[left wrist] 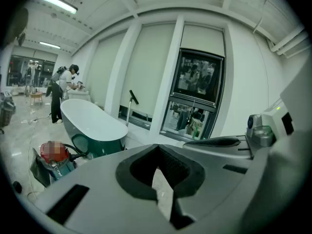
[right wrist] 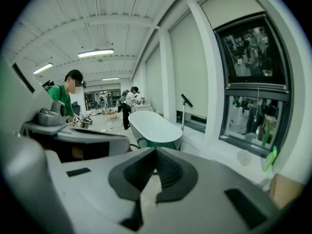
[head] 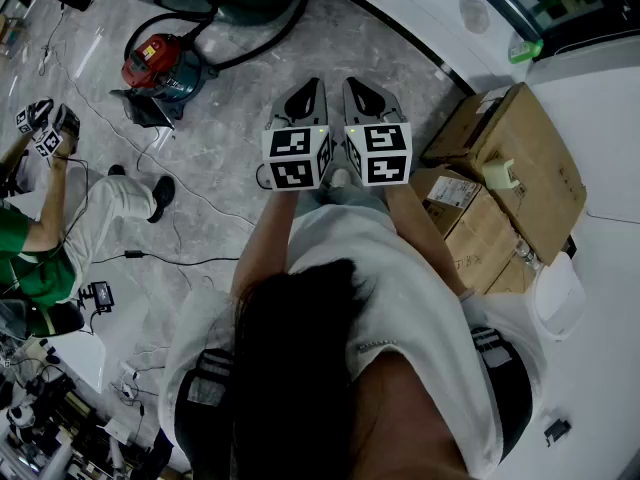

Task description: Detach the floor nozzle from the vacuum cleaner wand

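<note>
Vacuum cleaner [head: 150, 60]: red, on the floor [head: 232, 103] well ahead of you | your left tongs [head: 312, 88]: closed, empty | your right tongs [head: 355, 88]: closed, empty

Cool, even white light comes from ceiling strip lights [right wrist: 95, 53], which glare a little, and the pale floor [head: 240, 58] carries only soft shadows. Both gripper views bend straight lines and go black at the corners. The left hand-held gripper [left wrist: 157, 147] and right hand-held gripper [right wrist: 155, 151] look soft near the lens.
</note>
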`<state>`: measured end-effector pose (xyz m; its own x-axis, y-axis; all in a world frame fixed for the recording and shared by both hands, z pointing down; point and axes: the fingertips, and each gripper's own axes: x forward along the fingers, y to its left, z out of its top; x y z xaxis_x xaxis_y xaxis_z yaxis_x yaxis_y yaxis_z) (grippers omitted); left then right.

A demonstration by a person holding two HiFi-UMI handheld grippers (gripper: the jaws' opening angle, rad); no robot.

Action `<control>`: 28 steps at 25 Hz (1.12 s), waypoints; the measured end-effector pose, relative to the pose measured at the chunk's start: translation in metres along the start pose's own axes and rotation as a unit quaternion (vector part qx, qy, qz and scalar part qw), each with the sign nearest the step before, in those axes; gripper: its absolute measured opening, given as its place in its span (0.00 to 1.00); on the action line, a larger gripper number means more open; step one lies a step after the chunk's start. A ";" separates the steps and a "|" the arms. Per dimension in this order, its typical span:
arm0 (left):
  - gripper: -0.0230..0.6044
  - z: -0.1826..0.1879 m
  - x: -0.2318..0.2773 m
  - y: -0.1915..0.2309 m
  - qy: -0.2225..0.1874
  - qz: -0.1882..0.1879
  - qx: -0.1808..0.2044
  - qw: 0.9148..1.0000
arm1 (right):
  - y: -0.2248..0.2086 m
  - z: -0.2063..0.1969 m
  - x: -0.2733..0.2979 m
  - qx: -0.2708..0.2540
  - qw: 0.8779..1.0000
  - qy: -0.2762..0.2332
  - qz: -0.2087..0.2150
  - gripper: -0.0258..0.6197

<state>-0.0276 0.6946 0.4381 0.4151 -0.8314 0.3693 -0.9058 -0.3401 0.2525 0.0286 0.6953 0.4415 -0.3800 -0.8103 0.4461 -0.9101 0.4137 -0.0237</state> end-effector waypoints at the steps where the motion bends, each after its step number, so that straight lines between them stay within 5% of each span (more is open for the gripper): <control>1: 0.04 0.000 0.000 0.000 0.000 0.000 0.002 1.000 | 0.000 0.001 0.000 0.000 1.000 -0.001 -0.001 0.06; 28: 0.04 0.005 0.014 0.039 -0.001 -0.022 -0.004 1.000 | 0.008 0.010 0.023 0.037 0.999 -0.013 -0.035 0.06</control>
<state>-0.0578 0.6669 0.4488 0.4547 -0.8166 0.3555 -0.8858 -0.3731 0.2761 0.0111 0.6754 0.4426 -0.3176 -0.8472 0.4259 -0.9442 0.3240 -0.0594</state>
